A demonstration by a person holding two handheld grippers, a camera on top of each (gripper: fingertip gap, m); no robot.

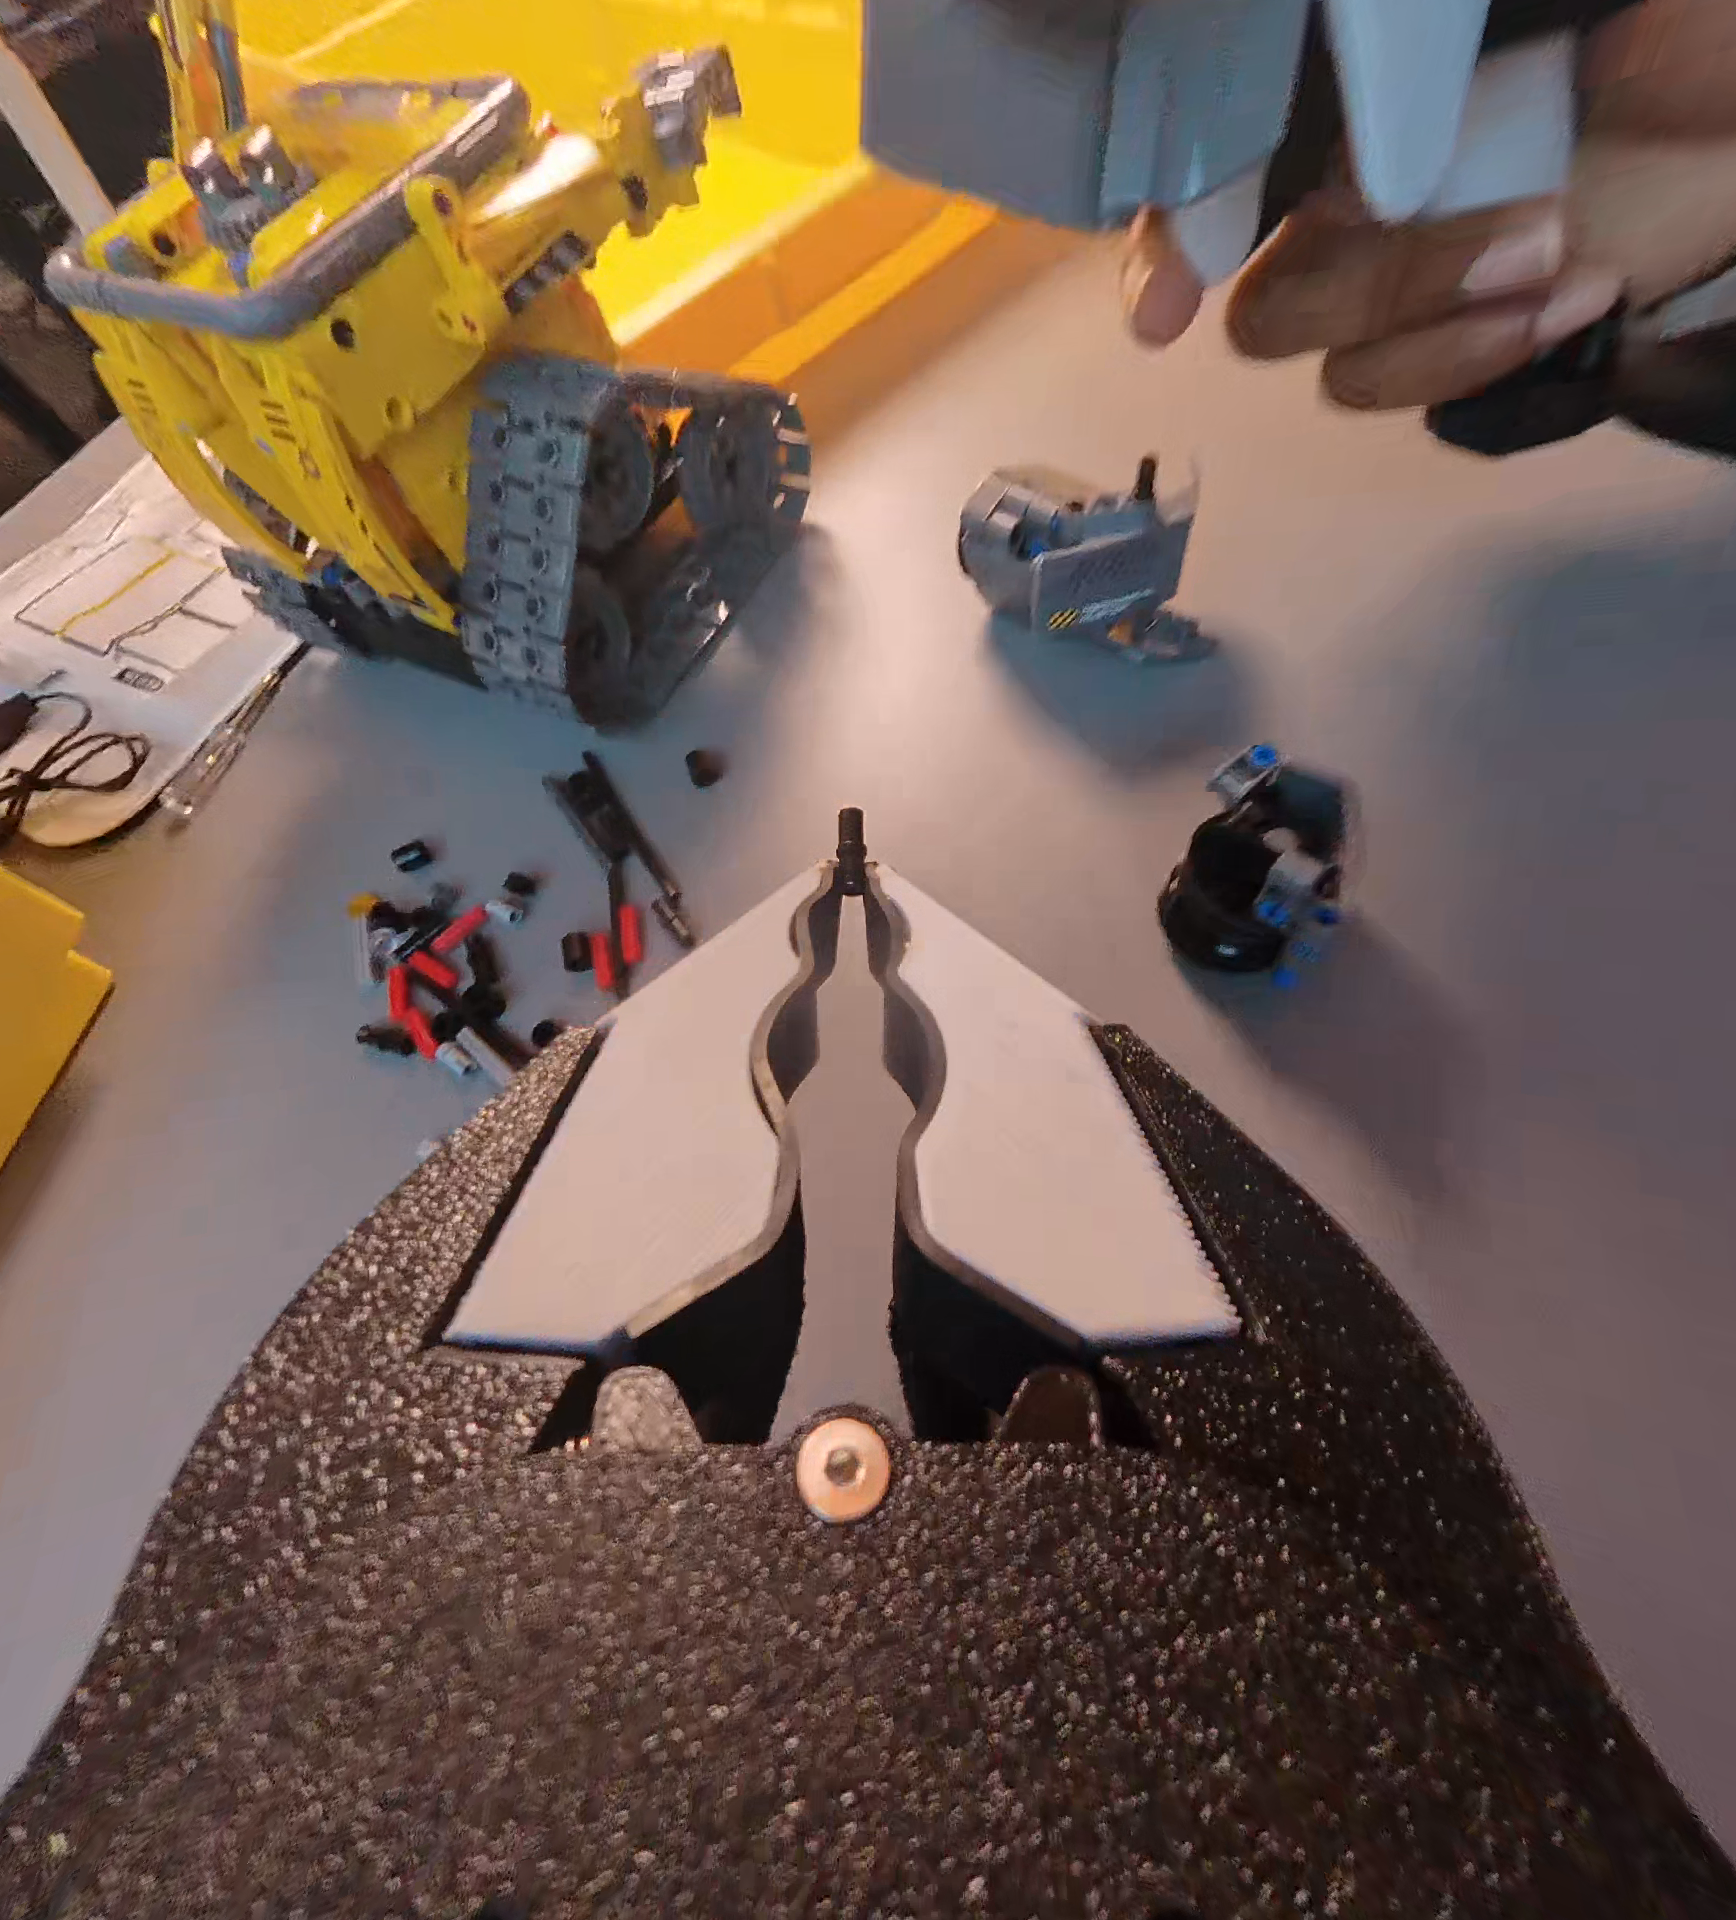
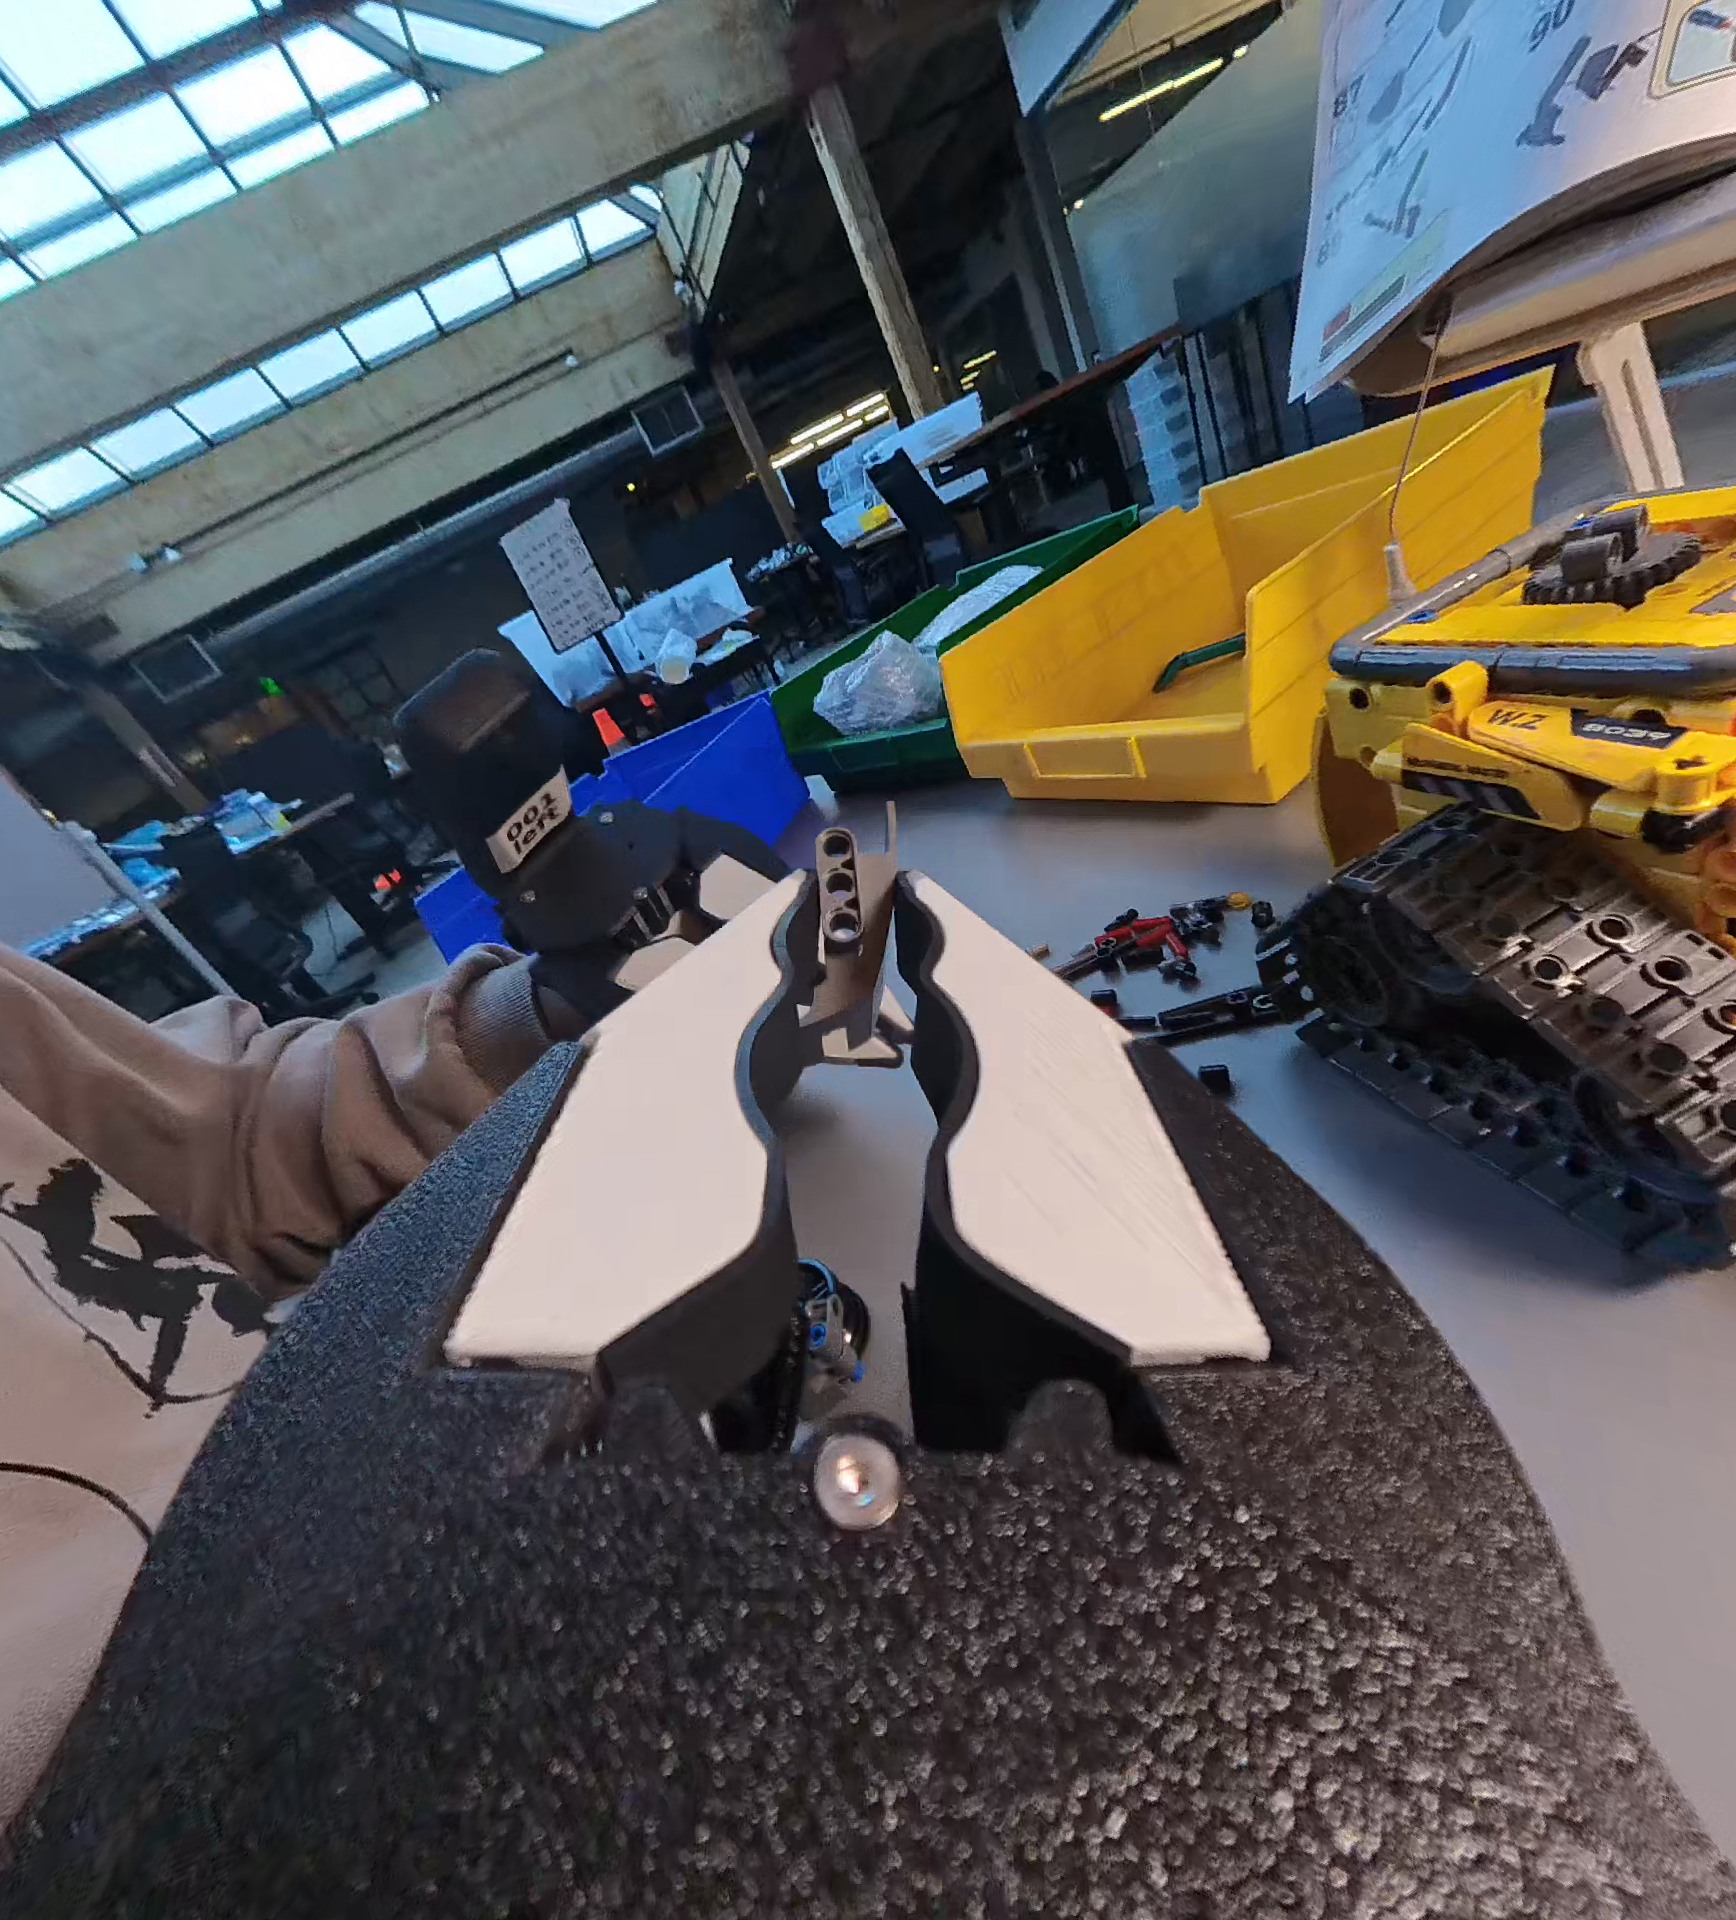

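My left gripper (image 1: 850, 871) is shut on a small black pin (image 1: 850, 844) that sticks out past its tips, above the grey table (image 1: 947, 727). A pile of red and black pins (image 1: 448, 971) lies left of it. A grey sub-assembly (image 1: 1082, 556) and a black round part with blue pins (image 1: 1253, 873) lie to the right. My right gripper (image 2: 848, 899) is shut on a dark grey beam with holes (image 2: 841, 894), held above the table. The left gripper's black body (image 2: 573, 862) shows behind it. A yellow tracked model vehicle (image 1: 407, 416) stands at the far left; it also shows in the right wrist view (image 2: 1591, 831).
Yellow bins (image 2: 1207, 665), a green bin (image 2: 874, 727) and a blue bin (image 2: 708, 774) stand at the table's far side. An instruction booklet (image 2: 1529, 135) rests on a stand. Papers and a black cable (image 1: 43, 758) lie at the left. A hand (image 1: 1466, 270) holds the right gripper overhead. The grippers' ends are close to 12 cm from one another.
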